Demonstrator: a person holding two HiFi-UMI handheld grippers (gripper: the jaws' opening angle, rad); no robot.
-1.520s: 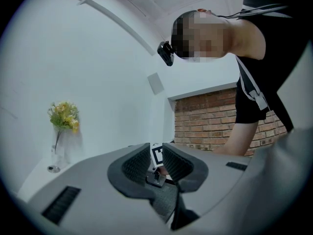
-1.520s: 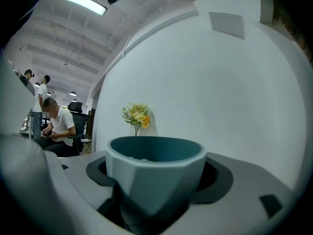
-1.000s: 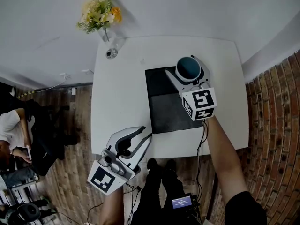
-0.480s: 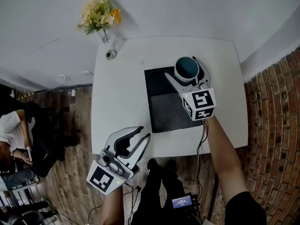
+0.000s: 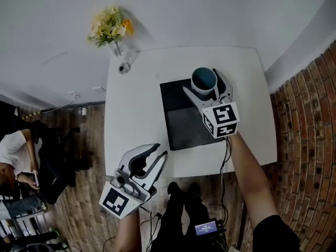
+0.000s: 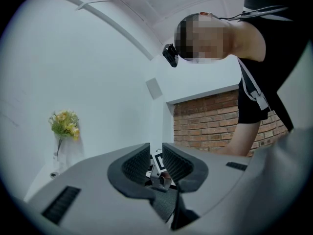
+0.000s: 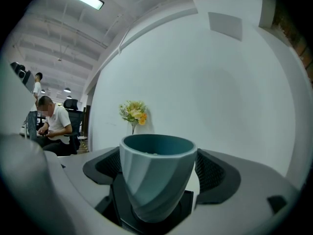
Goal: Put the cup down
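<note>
Cup (image 5: 203,79), teal and upright, stands on the black mat (image 5: 181,125) on the white table (image 5: 131,114), between the wide-spread jaws of the right gripper (image 5: 206,85), whose pads seem clear of it. Pale specks possibly lie inside. The left gripper (image 5: 160,151) is narrowly parted and empty.

- The left tongs (image 5: 161,150) are showing a pale grey shell, with black ribbed pads (image 6: 135,164) lining the inside.
- The right tongs (image 5: 203,81) are showing the same grey and black.
- Each is carrying a white cube printed with black square markers: the left cube (image 5: 116,201) and the right cube (image 5: 221,121).
- A thin black cable (image 5: 226,154) is hanging below the right cube.
- The person is wearing a black short sleeve (image 5: 275,232) and dark trousers (image 5: 184,217).
</note>
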